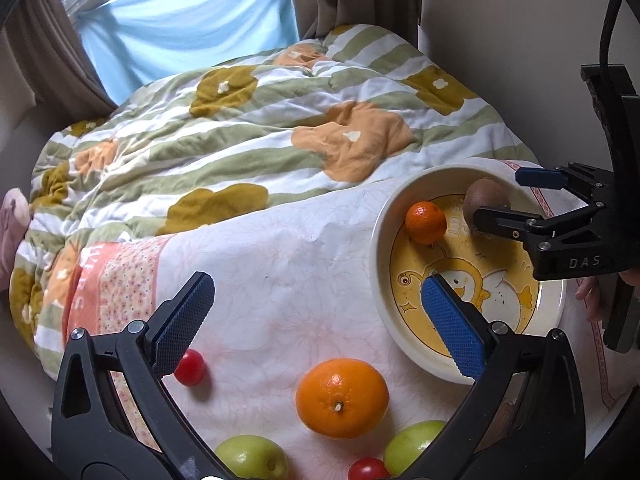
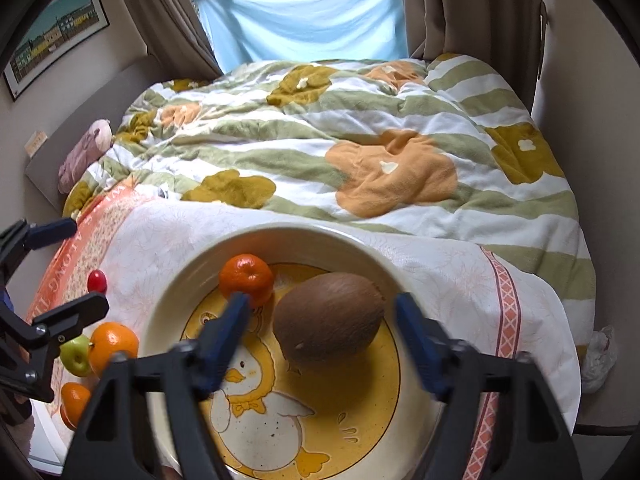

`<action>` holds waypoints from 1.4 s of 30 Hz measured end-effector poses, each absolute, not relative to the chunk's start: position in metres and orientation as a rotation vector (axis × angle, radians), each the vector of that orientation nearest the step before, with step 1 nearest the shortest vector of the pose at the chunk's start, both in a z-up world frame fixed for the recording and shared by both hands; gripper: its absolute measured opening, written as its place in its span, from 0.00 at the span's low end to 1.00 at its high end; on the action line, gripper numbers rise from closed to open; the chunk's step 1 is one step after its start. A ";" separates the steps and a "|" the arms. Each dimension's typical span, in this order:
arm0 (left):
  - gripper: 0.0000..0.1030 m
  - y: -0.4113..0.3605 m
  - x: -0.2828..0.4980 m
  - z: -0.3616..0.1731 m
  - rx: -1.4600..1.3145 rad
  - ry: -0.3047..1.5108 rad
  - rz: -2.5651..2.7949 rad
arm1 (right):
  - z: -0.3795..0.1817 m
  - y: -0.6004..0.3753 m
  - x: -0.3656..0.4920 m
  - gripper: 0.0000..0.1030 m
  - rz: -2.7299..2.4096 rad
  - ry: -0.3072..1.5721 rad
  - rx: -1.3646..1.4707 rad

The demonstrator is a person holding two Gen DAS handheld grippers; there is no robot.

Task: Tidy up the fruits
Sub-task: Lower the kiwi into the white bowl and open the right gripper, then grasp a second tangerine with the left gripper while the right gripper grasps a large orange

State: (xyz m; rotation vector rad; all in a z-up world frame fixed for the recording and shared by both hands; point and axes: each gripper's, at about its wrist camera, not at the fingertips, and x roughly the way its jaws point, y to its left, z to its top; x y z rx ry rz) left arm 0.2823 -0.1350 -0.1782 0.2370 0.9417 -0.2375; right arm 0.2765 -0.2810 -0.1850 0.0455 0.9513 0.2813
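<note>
A cream bowl (image 2: 168,292) with a yellow duck print sits on a pink-patterned cloth (image 1: 300,272). In it lie a brown kiwi (image 2: 328,320) and a small mandarin (image 2: 246,280). My right gripper (image 2: 322,304) is open over the bowl, its blue pads either side of the kiwi without touching it. My left gripper (image 1: 316,292) is open above the cloth, left of the bowl (image 1: 384,248), with nothing between its fingers. Below it lie a large orange (image 1: 342,398), two green apples (image 1: 252,456) (image 1: 414,446) and two cherry tomatoes (image 1: 190,367) (image 1: 368,470). The right gripper (image 1: 502,197) shows at the kiwi (image 1: 486,196).
The cloth is spread on a bed, and a flowered striped quilt (image 1: 240,128) lies bunched behind it. Another small orange (image 2: 74,402) lies at the cloth's near-left edge. Curtains and a window with a blue sheet (image 2: 304,12) stand beyond the bed. A wall rises on the right.
</note>
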 end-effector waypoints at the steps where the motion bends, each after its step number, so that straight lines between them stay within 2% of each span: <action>1: 1.00 -0.134 0.281 -0.178 0.234 0.943 -0.232 | -0.183 -0.281 0.276 0.96 0.282 0.938 0.041; 10: 1.00 -0.125 0.274 -0.164 0.210 0.934 -0.202 | -0.162 -0.277 0.267 0.96 0.258 0.900 -0.027; 29: 1.00 -0.058 0.196 -0.072 0.136 0.804 -0.204 | -0.060 -0.247 0.163 0.96 0.206 0.813 -0.027; 42: 1.00 0.003 0.115 -0.083 0.130 0.834 -0.224 | -0.058 -0.182 0.083 0.96 0.187 0.823 -0.003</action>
